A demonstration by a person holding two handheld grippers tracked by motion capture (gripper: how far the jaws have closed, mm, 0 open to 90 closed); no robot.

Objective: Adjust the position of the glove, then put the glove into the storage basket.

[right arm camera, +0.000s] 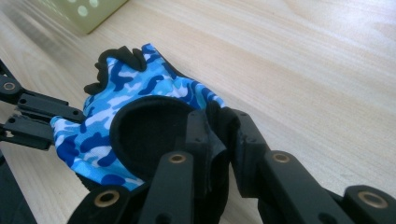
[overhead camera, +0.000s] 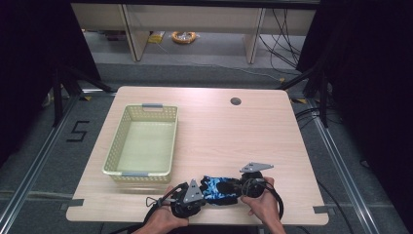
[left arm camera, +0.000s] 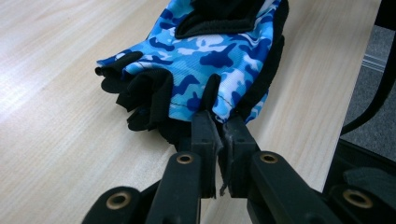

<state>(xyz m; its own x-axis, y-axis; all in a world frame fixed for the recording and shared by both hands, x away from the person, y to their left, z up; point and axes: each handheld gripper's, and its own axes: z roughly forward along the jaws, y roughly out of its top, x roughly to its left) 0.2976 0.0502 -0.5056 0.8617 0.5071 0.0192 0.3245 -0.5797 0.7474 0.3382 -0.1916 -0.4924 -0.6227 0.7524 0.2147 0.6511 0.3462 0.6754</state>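
On the left half of the table [overhead camera: 253,126], an open-weave, pale green basket [overhead camera: 120,141], near the front edge and apart from everything else. To its right, at the front edge, left tongs [overhead camera: 203,191] held in the left hand [overhead camera: 165,220], grey plate on top, jaws pointing right. In the left gripper view, left tongs [left arm camera: 218,122] nearly closed, pinching the blue camouflage edge of the glove [left arm camera: 205,51] beside its short black finger stubs. Between both tongs, glove [overhead camera: 219,189] flat on the table, fingerless, blue, white and navy with black trim. In the right gripper view, glove [right arm camera: 135,116] with its round black cuff opening facing the camera, right tongs [right arm camera: 219,122] narrowed onto the black cuff edge, left tongs [right arm camera: 51,120] at the far side gripping the opposite end. Farthest right, right tongs [overhead camera: 238,186] in the right hand [overhead camera: 265,204], jaws pointing left. Behind the glove, bare wood, with a small dark grommet hole [overhead camera: 235,101] near the far edge.
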